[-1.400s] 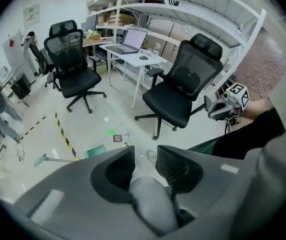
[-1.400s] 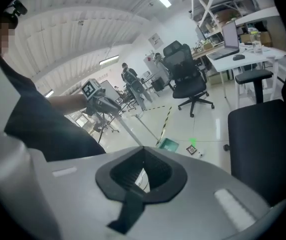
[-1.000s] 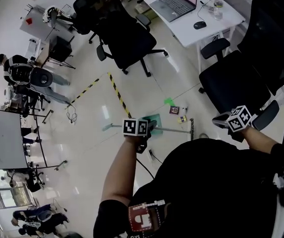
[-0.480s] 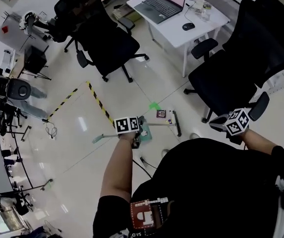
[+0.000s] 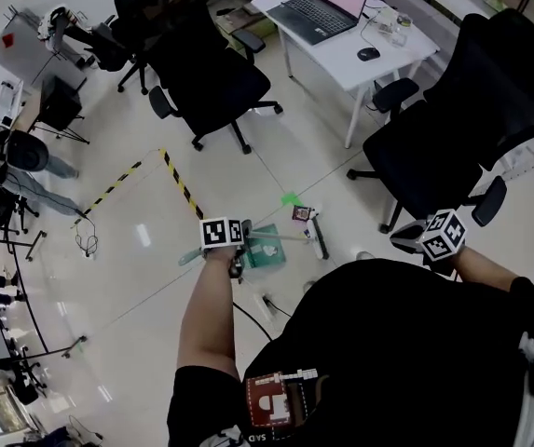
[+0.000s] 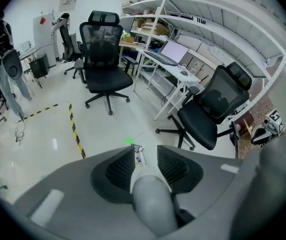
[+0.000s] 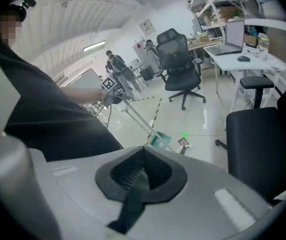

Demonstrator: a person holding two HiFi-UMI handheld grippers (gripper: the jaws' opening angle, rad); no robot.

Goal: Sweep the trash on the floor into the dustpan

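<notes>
the broom head [image 5: 319, 237] had swung nearer the dustpan [image 5: 267, 248]; left tongs [image 6: 146, 157] clamped its pole [image 6: 151, 204], right tongs [image 7: 142, 173] pinched a dark strap [image 7: 132, 204]; mid-sweep, the trash [image 5: 301, 214] likely needed pushing in.

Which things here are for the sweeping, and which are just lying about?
For the job: broom, its handle in the left gripper; green dustpan; packet and green scrap; dark strip in the right gripper, purpose unclear.
Lying about: chairs, laptop, mouse, desk, striped tape.

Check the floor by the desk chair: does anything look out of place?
Yes: a green scrap and a small packet lie loose beside the broom head, outside the green dustpan.
</notes>
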